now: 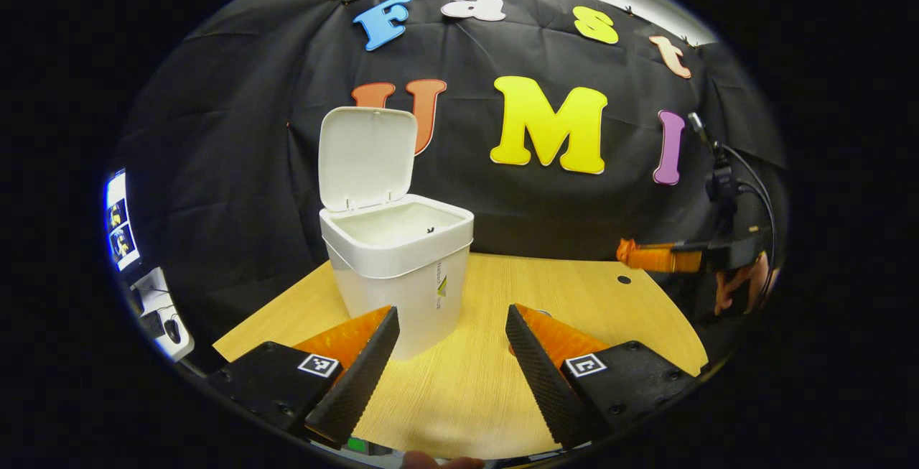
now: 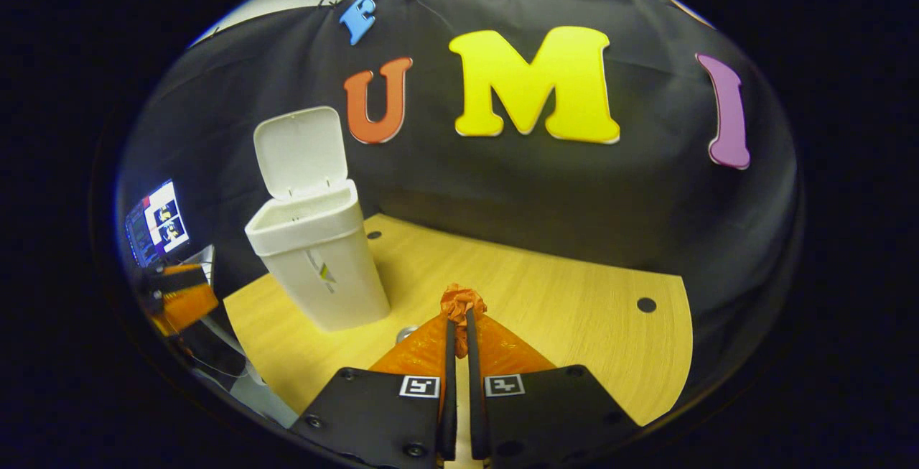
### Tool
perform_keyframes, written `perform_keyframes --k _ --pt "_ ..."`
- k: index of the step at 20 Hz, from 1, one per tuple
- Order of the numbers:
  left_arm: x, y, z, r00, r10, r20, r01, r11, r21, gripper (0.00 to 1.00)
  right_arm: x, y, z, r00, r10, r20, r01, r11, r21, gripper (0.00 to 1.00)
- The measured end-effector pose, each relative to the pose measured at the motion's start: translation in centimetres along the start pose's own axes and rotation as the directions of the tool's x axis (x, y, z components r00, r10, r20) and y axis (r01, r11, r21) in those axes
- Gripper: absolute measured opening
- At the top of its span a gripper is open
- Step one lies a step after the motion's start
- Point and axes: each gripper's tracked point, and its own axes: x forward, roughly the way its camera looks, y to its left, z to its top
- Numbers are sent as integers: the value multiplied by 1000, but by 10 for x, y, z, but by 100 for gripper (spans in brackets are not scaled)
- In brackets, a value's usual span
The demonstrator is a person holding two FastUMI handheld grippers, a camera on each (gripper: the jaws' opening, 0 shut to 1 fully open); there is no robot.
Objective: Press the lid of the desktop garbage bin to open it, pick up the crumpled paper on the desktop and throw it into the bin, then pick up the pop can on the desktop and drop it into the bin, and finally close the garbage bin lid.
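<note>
- The right gripper (image 2: 460,332) is pinching the crumpled paper (image 2: 462,305); its fingers are pressed nearly together with the wad bulging out past their tips, held above the wooden desktop (image 2: 574,311)
- In the left gripper view the same wad (image 1: 629,252) shows at the end of the right gripper (image 1: 650,256), lifted off the desk and well apart from the bin
- The paper is probably very light and soft; it crushes under the fingers rather than resisting, so a pinch across its middle is enough, and it should fall freely once the fingers part
- As a ball it has no clear long axis; it sticks out forward along the fingers
- The garbage bin (image 1: 402,268) stands upright on the desk, long axis vertical, mouth facing up; its lid (image 1: 367,156) is swung open and stands up at the back edge
- The bin looks like thin stiff plastic, likely light enough to slide if bumped
- The left gripper (image 1: 452,354) has its fingers spread wide and holds nothing, low over the desk just before the bin
- A small round metallic shape (image 2: 406,333) beside the bin's foot may be the pop can, but I cannot tell
</note>
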Motion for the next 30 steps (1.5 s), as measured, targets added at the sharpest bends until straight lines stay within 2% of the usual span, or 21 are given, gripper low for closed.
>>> perform_keyframes --k 3,7,11,13,18,24,25,26,27,30 --pt "-2 21 -1 1000 27 4 -27 999 -18 98 16 40 49 995 73 65 -71 997 -27 8" --pt "-11 52 2 996 88 12 -88 995 -49 98 52 99 85 983 163 87 -157 985 -70 8" --pt "-30 95 1 983 186 14 -184 980 -75 99 93 166 102 963 258 80 -248 962 -114 8" --pt "-38 116 -2 971 238 18 -235 968 -92 98 115 192 104 958 281 65 -270 953 -137 8" --pt "-62 148 -4 944 331 17 -327 939 -109 98 159 238 94 953 302 14 -294 937 -191 8" --pt "-64 160 -5 936 351 21 -346 930 -120 98 188 251 77 963 266 -40 -269 947 -178 14" --pt "-63 158 -4 939 343 22 -339 933 -119 98 190 252 74 964 260 -48 -265 949 -172 19" --pt "-62 156 -3 941 337 25 -332 937 -112 98 191 252 71 965 256 -58 -262 950 -169 20" --pt "-61 154 0 943 331 33 -326 940 -101 98 192 250 69 967 246 -63 -253 953 -168 27" --pt "-60 148 2 951 305 49 -301 951 -74 98 189 250 67 968 244 -58 -250 956 -154 39"
